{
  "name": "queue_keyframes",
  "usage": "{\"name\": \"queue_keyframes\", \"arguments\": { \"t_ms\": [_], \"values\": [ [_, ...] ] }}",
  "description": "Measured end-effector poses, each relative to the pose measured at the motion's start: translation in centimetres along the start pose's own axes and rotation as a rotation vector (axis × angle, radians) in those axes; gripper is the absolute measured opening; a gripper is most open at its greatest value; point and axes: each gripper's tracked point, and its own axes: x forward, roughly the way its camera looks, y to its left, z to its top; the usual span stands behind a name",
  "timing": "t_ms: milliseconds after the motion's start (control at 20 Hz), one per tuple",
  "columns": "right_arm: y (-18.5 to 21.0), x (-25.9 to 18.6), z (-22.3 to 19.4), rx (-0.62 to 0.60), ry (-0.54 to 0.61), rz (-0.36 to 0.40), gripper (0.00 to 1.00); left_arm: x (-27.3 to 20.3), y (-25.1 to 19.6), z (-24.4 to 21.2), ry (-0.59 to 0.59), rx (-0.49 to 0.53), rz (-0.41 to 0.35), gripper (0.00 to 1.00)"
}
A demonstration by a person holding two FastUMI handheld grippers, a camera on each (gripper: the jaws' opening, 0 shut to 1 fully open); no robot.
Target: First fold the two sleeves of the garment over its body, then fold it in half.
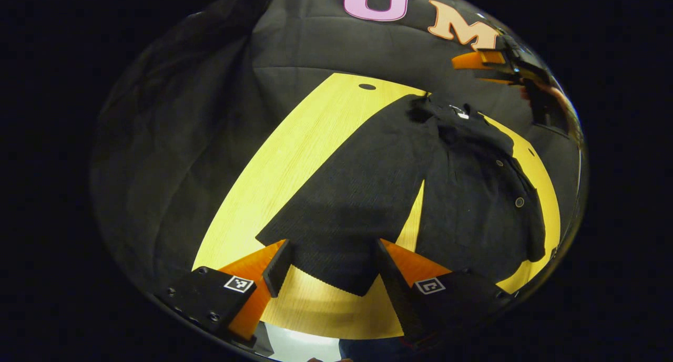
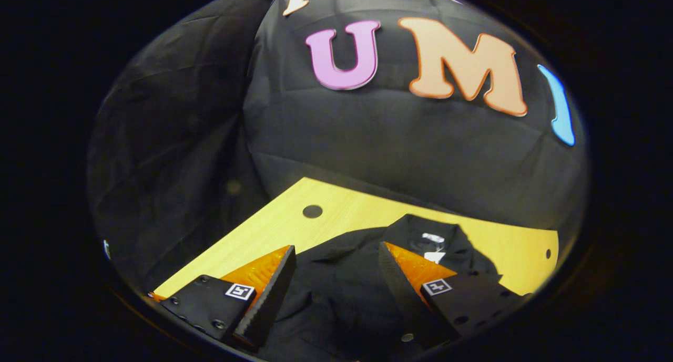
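Observation:
A black button-up garment (image 1: 473,194) lies flat on the wooden table (image 1: 294,157), collar at the far end. Its long sleeve (image 1: 357,194) stretches away from the body toward me, with a strip of bare wood between the two. My left gripper (image 1: 332,244) is open, and the sleeve's cuff end lies between and under its fingers. In the right gripper view, my right gripper (image 2: 336,246) is open above the garment (image 2: 342,293), close to the collar with its white label (image 2: 434,246). The left gripper view also catches the right gripper (image 1: 489,62) far off, high above the collar, held by a hand.
The table has a round hole (image 1: 367,86) near its far corner, seen too in the right gripper view as a hole (image 2: 312,211). Black cloth walls close in behind and to the left. Bare wood (image 2: 252,241) lies left of the garment.

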Motion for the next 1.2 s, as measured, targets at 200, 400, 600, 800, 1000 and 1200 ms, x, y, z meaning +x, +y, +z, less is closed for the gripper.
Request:
{"name": "queue_keyframes", "arguments": {
  "t_ms": [200,400,600,800,1000,1200],
  "values": [
    [-4.0,-5.5,1.3,0.045,-0.065,-0.080,0.99,0.4,0.3,-0.1,0.000,0.022,0.010,0.95],
    [-8.3,-10.2,0.1,0.083,-0.101,-0.190,0.99,0.8,0.3,-0.4,0.004,0.058,-0.003,0.95],
    [-11.5,-14.5,-1.3,0.092,-0.122,-0.306,0.99,0.8,0.5,-0.6,0.013,0.107,0.003,0.95],
    [-13.0,-18.9,-2.1,0.147,-0.184,-0.393,0.99,1.0,0.6,-0.9,0.007,0.150,-0.006,0.94],
    [-13.3,-20.9,-4.9,0.203,-0.168,-0.436,0.99,0.9,0.5,-1.0,0.012,0.143,-0.015,0.95],
    [-13.0,-22.4,-8.2,0.270,-0.134,-0.454,0.99,0.8,0.4,-0.9,0.012,0.151,-0.020,0.94]
  ]
}}
